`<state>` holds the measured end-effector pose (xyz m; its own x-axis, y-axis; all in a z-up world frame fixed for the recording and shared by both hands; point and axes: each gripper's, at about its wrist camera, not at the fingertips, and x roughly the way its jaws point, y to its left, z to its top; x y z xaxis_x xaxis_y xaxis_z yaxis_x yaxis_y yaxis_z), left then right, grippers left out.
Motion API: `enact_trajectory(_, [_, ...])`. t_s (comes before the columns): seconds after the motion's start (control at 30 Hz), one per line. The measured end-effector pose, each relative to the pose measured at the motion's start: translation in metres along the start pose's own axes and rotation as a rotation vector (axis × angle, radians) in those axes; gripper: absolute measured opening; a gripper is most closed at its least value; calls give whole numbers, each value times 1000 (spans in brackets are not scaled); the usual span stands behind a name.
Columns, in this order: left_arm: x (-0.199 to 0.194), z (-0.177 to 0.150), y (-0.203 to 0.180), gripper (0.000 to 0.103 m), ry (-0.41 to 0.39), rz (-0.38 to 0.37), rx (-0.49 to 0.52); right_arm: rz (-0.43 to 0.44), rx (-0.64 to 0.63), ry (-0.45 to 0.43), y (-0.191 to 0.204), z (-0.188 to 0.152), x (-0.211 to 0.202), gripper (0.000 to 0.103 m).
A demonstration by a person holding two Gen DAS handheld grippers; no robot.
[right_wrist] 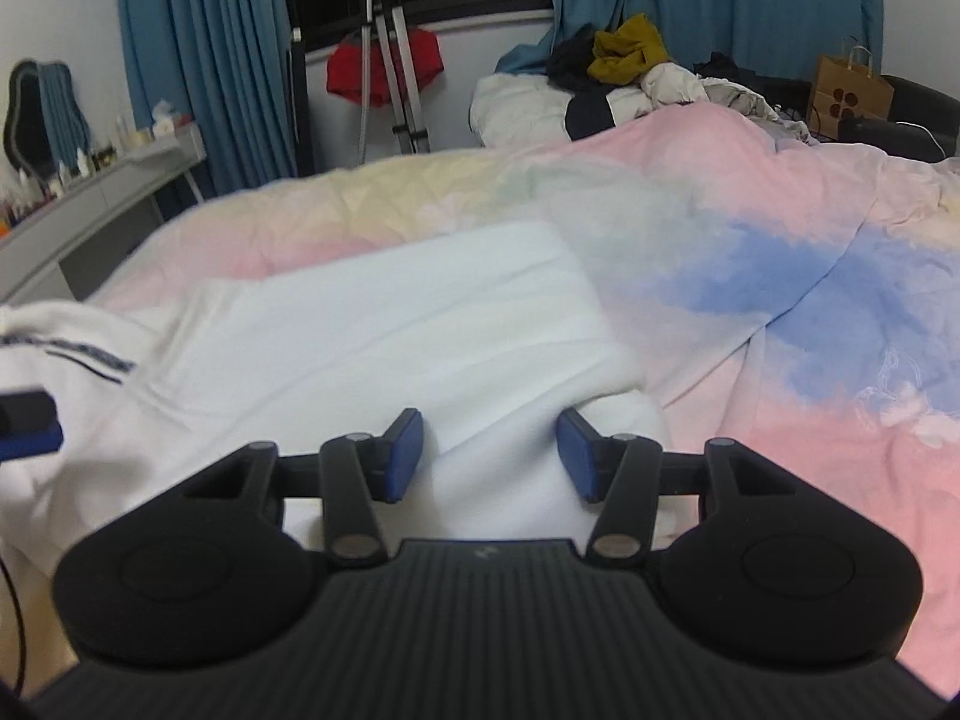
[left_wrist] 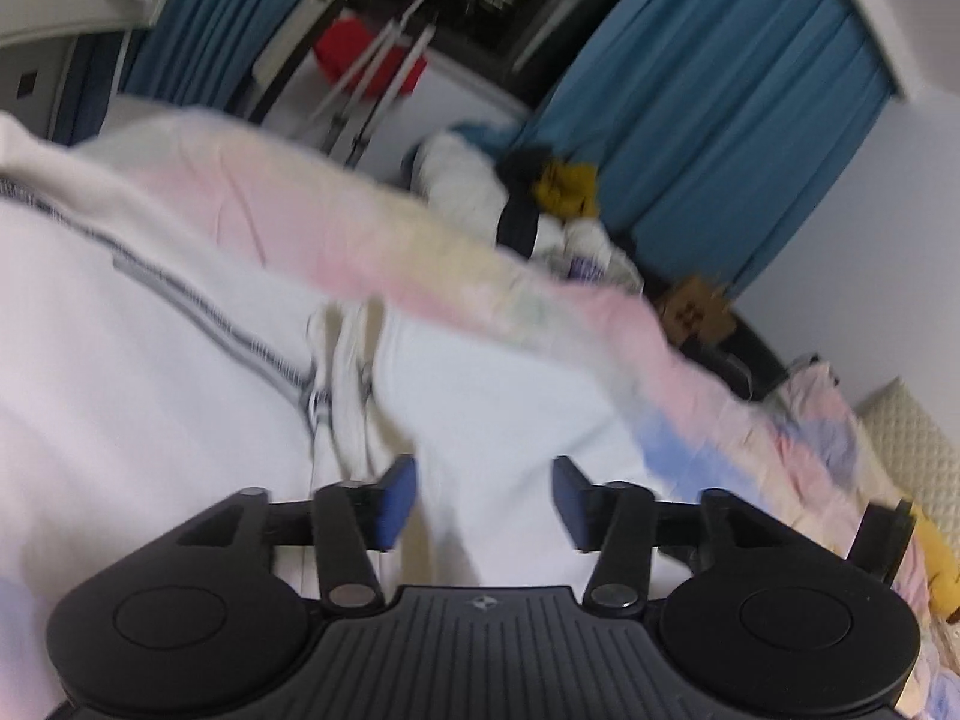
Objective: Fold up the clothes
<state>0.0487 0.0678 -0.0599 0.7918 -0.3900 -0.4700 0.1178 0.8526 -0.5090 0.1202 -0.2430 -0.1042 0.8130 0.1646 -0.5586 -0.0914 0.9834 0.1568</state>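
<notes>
A white garment (right_wrist: 372,324) with a dark blue stripe (right_wrist: 78,357) lies spread on the pastel bedspread (right_wrist: 810,276). In the left wrist view the garment (left_wrist: 150,360) fills the left and middle, its stripe (left_wrist: 198,306) running diagonally. My left gripper (left_wrist: 483,501) is open just above the white cloth, holding nothing. My right gripper (right_wrist: 489,456) is open over the garment's near right edge, holding nothing. The left gripper's blue pad (right_wrist: 30,438) shows at the left edge of the right wrist view.
A pile of clothes (right_wrist: 630,72) lies at the bed's far end, before blue curtains (right_wrist: 198,54). A red cloth (right_wrist: 384,66) hangs on a metal rack. A grey dresser (right_wrist: 96,198) stands left. A brown paper bag (right_wrist: 849,90) sits far right.
</notes>
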Motion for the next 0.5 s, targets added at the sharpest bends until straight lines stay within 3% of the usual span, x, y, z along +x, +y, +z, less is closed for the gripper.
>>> enact_trajectory(0.07, [-9,3,-1,75,-52,31,6,11,14,-16,0,1,-5,53])
enact_trajectory(0.17, [-24,12,9,78,-115,132,-57,12,10,-21,1,0,-6,53])
enact_trajectory(0.43, [-98,25,111,81,-211,362,-590,16,32,-6,-2,1,-4,53])
enact_trajectory(0.5, [-111,21,131,81,-237,389,-688,17,39,0,-3,0,-4,53])
